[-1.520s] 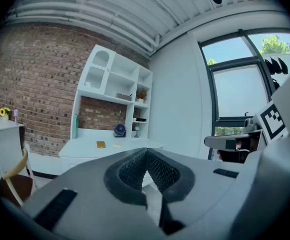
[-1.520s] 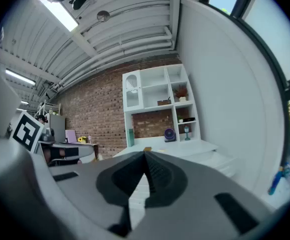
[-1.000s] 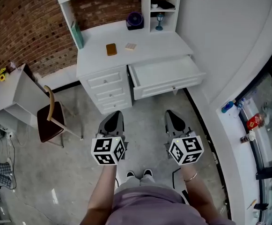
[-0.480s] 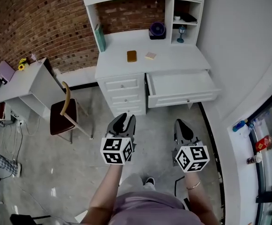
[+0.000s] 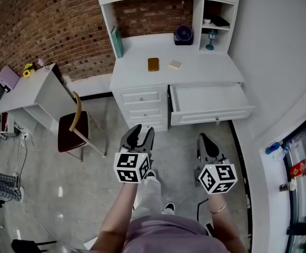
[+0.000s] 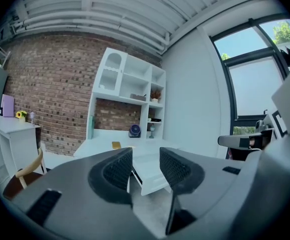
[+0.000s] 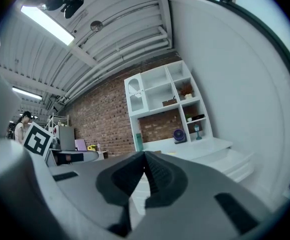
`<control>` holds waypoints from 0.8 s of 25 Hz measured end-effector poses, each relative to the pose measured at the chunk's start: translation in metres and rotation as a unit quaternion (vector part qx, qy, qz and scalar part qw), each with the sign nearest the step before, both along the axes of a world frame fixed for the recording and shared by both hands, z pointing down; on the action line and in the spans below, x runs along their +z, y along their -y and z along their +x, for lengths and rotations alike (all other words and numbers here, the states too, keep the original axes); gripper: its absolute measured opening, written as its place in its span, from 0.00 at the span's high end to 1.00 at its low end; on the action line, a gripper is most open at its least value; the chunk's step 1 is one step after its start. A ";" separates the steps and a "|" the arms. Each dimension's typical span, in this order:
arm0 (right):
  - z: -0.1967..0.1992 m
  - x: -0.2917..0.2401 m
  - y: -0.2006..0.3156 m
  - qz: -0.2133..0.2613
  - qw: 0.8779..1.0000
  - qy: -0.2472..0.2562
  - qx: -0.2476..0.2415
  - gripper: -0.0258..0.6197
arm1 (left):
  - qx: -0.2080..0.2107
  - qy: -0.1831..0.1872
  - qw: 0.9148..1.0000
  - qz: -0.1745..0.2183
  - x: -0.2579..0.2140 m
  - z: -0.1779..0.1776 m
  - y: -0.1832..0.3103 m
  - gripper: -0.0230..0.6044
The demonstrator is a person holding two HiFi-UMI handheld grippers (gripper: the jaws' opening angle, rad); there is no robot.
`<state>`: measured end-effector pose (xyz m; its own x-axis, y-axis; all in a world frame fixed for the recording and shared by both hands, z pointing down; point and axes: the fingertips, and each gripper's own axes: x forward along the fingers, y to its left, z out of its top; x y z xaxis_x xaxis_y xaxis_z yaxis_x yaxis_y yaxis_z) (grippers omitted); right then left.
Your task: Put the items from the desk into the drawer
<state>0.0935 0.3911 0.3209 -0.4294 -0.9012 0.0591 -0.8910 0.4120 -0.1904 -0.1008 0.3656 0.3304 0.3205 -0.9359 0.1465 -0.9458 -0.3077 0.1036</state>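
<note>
Items are sitting on the white desk [image 5: 137, 71], two of them: one brown pad [image 5: 153, 64] and one smaller pale block [image 5: 175, 65] near it. One drawer [image 5: 208, 98] is hanging open below the desktop's right part. Grey floor [image 5: 89, 194], brick wall [image 5: 47, 20] and one wooden chair [image 5: 71, 133] are surrounding the desk. The left gripper [image 5: 140, 132] is showing jaws partly apart, just opening, nothing between them; the right gripper [image 5: 206, 139] is pressing its jaws together, empty. Compared with a second ago, the desk is showing further right, and one leg is stepping forward.
</note>
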 end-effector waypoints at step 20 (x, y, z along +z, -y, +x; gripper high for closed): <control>-0.057 0.011 0.195 -0.023 0.999 -0.009 0.040 0.96 | 0.013 -0.004 0.999 -0.039 0.031 -0.072 0.214 0.62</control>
